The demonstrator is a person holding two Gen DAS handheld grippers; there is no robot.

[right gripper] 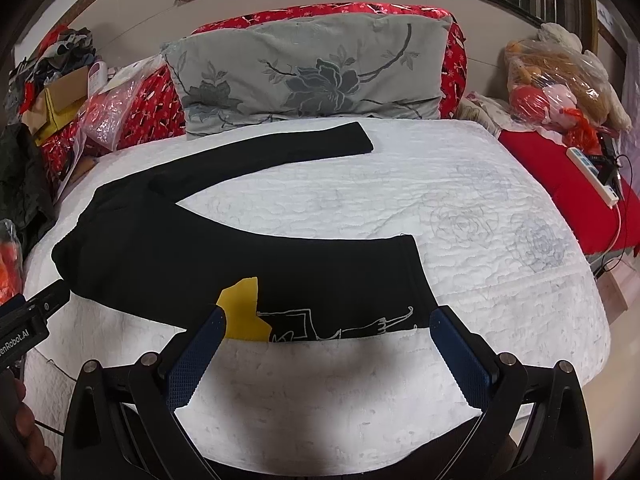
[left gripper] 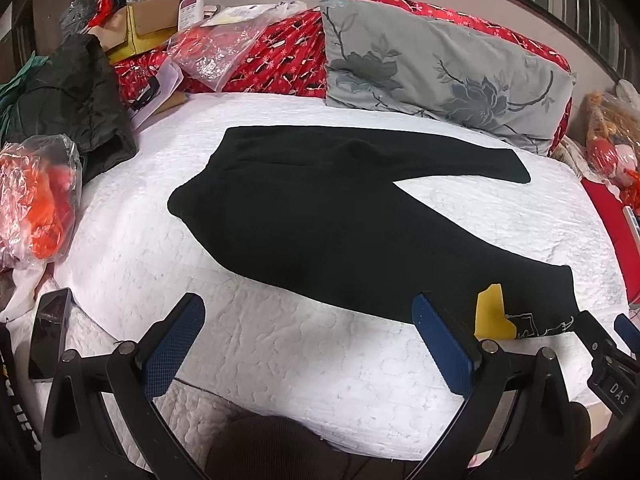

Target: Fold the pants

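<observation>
Black pants [left gripper: 312,216] lie flat on the white quilted bed [left gripper: 280,352], waist to the left, legs spread in a V to the right. They also show in the right wrist view [right gripper: 192,256]. The near leg's cuff carries a yellow patch [right gripper: 242,312] and white line embroidery [right gripper: 344,326]. My left gripper [left gripper: 308,320] is open and empty, hovering over the bed near the near leg's lower edge. My right gripper [right gripper: 324,328] is open and empty, just in front of the near cuff. The right gripper also shows at the right edge of the left wrist view [left gripper: 608,340].
A grey floral pillow [right gripper: 304,72] leans on red bedding at the head. A dark garment [left gripper: 76,100], boxes and plastic bags [left gripper: 36,200] crowd the left side. A phone [left gripper: 50,332] lies at the near left edge. A power strip [right gripper: 592,176] and bagged toys [right gripper: 560,84] sit right.
</observation>
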